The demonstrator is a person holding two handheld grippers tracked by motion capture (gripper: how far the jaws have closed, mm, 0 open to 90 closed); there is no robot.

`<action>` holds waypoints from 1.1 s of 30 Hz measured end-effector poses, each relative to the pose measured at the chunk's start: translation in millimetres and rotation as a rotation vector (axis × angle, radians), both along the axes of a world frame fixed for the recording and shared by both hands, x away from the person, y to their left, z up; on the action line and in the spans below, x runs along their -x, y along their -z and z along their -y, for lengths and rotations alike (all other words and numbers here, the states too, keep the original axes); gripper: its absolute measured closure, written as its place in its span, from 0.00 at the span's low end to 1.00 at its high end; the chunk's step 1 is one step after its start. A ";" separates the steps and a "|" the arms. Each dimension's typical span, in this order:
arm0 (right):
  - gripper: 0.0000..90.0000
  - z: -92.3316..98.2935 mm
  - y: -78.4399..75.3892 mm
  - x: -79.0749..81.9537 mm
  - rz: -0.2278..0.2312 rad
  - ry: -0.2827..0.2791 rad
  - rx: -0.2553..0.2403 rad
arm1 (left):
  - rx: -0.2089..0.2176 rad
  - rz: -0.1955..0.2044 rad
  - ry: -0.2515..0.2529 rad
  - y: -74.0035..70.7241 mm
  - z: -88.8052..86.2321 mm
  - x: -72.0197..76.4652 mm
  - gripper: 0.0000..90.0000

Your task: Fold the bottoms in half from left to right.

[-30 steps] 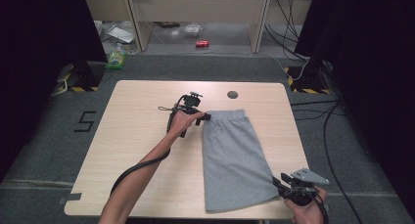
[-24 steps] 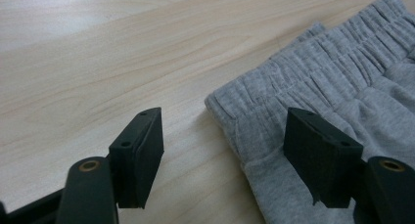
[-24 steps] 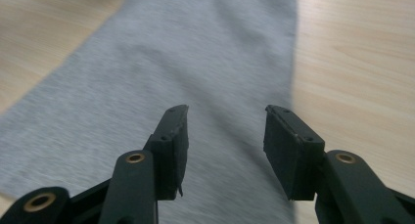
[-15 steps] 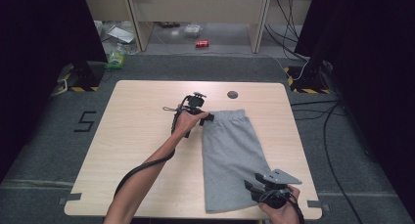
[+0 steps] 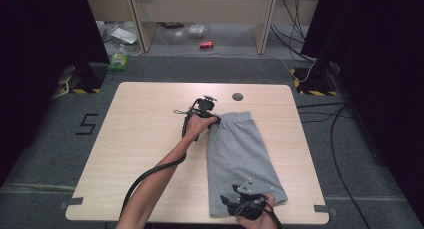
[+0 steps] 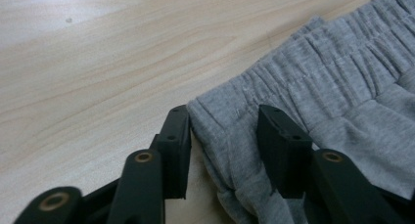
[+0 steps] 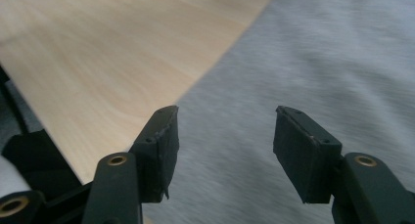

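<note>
Your left hand-held gripper (image 6: pixel 222 136) has been closing around the shorts' (image 5: pixel 240 154) waistband corner; the right hand-held gripper (image 7: pixel 225 136), opening, hovers empty. Pinch shallowly and the corner slips free.

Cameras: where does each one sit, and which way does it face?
High view: above the table's near side, looking forward and down; forearms, both claws.
Left gripper view: on the left claw, looking along its jaws, which straddle the grey shorts' waistband corner.
Right gripper view: on the right claw, over shorts and table.
All share the shorts.
</note>
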State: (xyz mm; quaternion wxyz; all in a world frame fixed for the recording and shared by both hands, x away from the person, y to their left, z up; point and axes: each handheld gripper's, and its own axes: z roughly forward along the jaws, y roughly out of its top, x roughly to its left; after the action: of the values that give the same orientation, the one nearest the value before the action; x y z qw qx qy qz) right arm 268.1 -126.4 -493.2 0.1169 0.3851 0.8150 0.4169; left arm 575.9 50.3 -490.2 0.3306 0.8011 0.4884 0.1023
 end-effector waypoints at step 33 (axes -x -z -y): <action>0.93 -54.2 18.8 2.9 0.030 -0.185 0.124 | -0.050 0.063 0.062 -1.3 -6.4 2.5 0.78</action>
State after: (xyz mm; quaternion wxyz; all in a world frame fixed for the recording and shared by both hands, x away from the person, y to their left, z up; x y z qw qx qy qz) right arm 265.2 -72.2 -512.0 0.1134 0.2940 0.8694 0.3806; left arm 573.3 56.7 -488.9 0.3285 0.8204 0.4498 0.1294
